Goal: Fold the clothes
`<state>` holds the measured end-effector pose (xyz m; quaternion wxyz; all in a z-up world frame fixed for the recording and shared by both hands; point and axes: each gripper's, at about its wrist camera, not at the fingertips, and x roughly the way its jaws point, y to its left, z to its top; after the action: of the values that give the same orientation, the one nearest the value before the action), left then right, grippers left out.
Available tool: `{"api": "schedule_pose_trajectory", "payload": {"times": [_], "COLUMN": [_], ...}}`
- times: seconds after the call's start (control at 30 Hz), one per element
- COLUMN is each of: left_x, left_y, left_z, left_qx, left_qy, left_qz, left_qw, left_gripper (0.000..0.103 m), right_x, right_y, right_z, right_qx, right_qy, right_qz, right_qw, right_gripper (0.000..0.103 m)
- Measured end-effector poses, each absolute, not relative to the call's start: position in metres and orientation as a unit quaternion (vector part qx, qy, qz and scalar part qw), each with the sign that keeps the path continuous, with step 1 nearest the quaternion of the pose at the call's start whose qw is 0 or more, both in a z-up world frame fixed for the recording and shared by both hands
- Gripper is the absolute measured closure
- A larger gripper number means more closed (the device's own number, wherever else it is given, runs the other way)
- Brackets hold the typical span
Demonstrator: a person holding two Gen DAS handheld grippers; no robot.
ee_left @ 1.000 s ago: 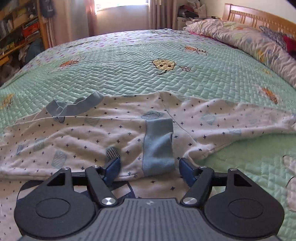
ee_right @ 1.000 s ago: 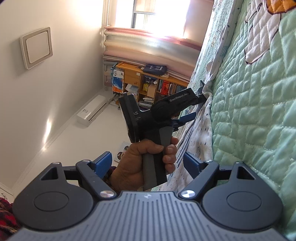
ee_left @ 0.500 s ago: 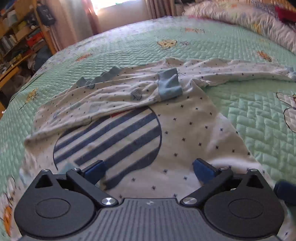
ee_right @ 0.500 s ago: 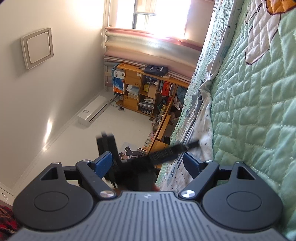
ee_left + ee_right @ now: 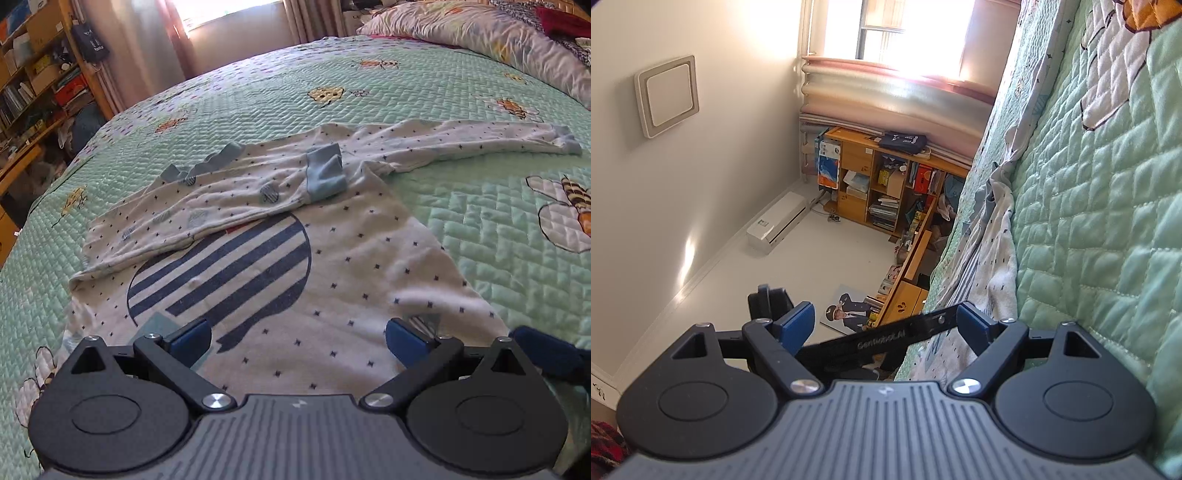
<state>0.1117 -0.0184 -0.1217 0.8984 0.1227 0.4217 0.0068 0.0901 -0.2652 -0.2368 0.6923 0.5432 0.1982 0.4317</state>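
A white star-dotted shirt (image 5: 369,258) with a striped round print lies flat on the green quilt (image 5: 498,206). One sleeve is folded across the chest, and its blue cuff (image 5: 325,173) rests near the middle. The other sleeve (image 5: 480,138) stretches out to the right. My left gripper (image 5: 299,338) is open wide above the shirt's near hem, with nothing pinched. My right gripper (image 5: 886,325) is open and rolled sideways beside the bed, by the shirt's edge (image 5: 993,258). The left gripper's black body (image 5: 879,343) crosses just in front of it. A blue pad of the right gripper's fingers (image 5: 546,354) shows at the hem's right corner.
Pillows (image 5: 480,33) lie at the head of the bed, far right. A crowded wooden bookshelf (image 5: 37,85) stands past the bed's left edge, also seen as the bookshelf (image 5: 886,184) in the right wrist view. Curtains and a bright window (image 5: 229,14) are beyond the far edge.
My left gripper let go of the blue cuff on the chest, opened wider and drew back to the hem. In the right wrist view it and the hand dropped low.
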Motion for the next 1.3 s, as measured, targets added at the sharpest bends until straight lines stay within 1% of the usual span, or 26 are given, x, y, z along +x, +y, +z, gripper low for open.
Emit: {"api": "schedule_pose_trajectory", "payload": {"times": [0.1, 0.33, 0.43, 0.57, 0.63, 0.73, 0.93, 1.1, 1.23, 1.3], "left_x": [0.107, 0.097, 0.095, 0.094, 0.094, 0.091, 0.093, 0.092, 0.089, 0.089], "left_y": [-0.012, 0.012, 0.025, 0.038, 0.043, 0.046, 0.041, 0.044, 0.048, 0.048], "left_z": [-0.118, -0.111, -0.113, -0.120, -0.127, -0.136, -0.136, -0.137, -0.139, -0.139], "left_qx": [0.116, 0.098, 0.084, 0.065, 0.050, 0.032, 0.036, 0.023, 0.015, 0.016], "left_qy": [0.424, 0.430, 0.441, 0.462, 0.476, 0.481, 0.484, 0.483, 0.478, 0.479], "left_qz": [0.011, 0.028, 0.039, 0.046, 0.046, 0.046, 0.050, 0.050, 0.036, 0.032], "left_qw": [0.898, 0.897, 0.893, 0.883, 0.877, 0.875, 0.873, 0.874, 0.877, 0.877], "left_gripper": [0.002, 0.002, 0.002, 0.002, 0.001, 0.001, 0.001, 0.001, 0.001, 0.001], "right_x": [0.089, 0.090, 0.092, 0.092, 0.093, 0.092, 0.078, 0.080, 0.080, 0.081], "right_y": [-0.264, -0.247, -0.233, -0.207, -0.196, -0.188, -0.192, -0.204, -0.204, -0.200], "right_z": [-0.232, -0.202, -0.183, -0.157, -0.155, -0.171, -0.179, -0.171, -0.151, -0.151], "right_qx": [0.540, 0.519, 0.502, 0.443, 0.413, 0.394, 0.385, 0.441, 0.410, 0.390], "right_qy": [0.206, 0.261, 0.278, 0.280, 0.294, 0.336, 0.325, 0.304, 0.280, 0.283], "right_qz": [0.425, 0.402, 0.401, 0.415, 0.407, 0.374, 0.387, 0.390, 0.384, 0.375], "right_qw": [0.696, 0.708, 0.714, 0.744, 0.760, 0.769, 0.772, 0.749, 0.778, 0.792], "right_gripper": [0.018, 0.007, 0.006, 0.006, 0.006, 0.007, 0.007, 0.003, 0.000, 0.000]}}
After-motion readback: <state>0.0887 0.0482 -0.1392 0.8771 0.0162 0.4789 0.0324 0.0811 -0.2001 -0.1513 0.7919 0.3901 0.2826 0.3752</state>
